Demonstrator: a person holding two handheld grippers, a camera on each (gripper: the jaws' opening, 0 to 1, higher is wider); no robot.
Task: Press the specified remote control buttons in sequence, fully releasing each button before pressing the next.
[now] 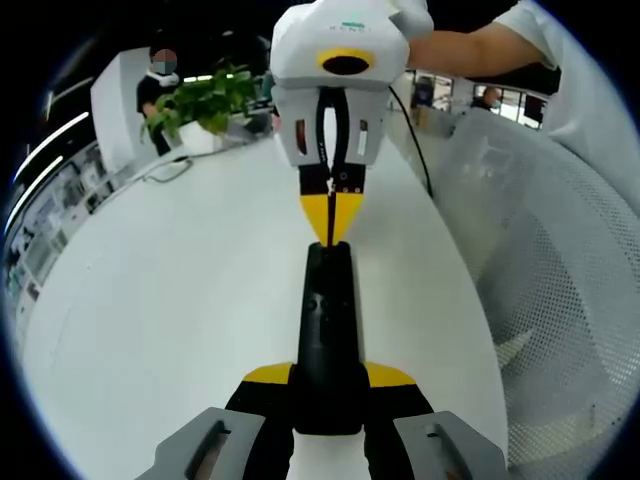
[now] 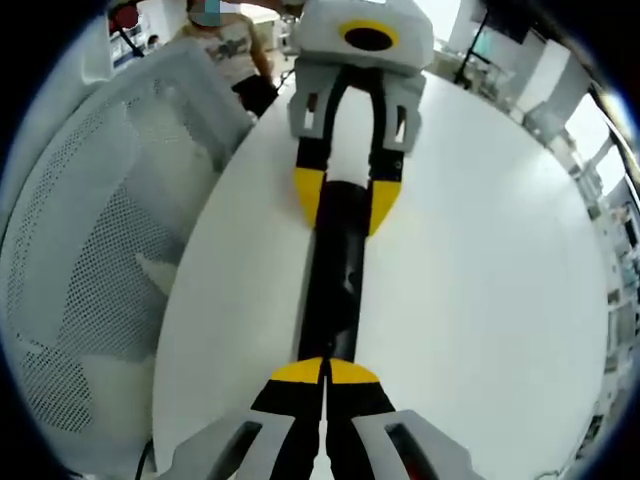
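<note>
On the smooth white table (image 1: 180, 300), left claw (image 1: 328, 385) clamps slim black remote (image 1: 328, 330).

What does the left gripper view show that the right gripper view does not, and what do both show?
Left gripper view alone: a green potted plant at the table's far end. Right gripper view alone: a person in a light patterned shirt past the table. Both: the slim black remote control lying on the round white table, the left gripper clamped on one end, the right gripper shut at the other, and a white mesh chair.

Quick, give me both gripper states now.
Left gripper: shut on the black remote control.
Right gripper: shut, tips together at the remote's end, holding nothing.
</note>
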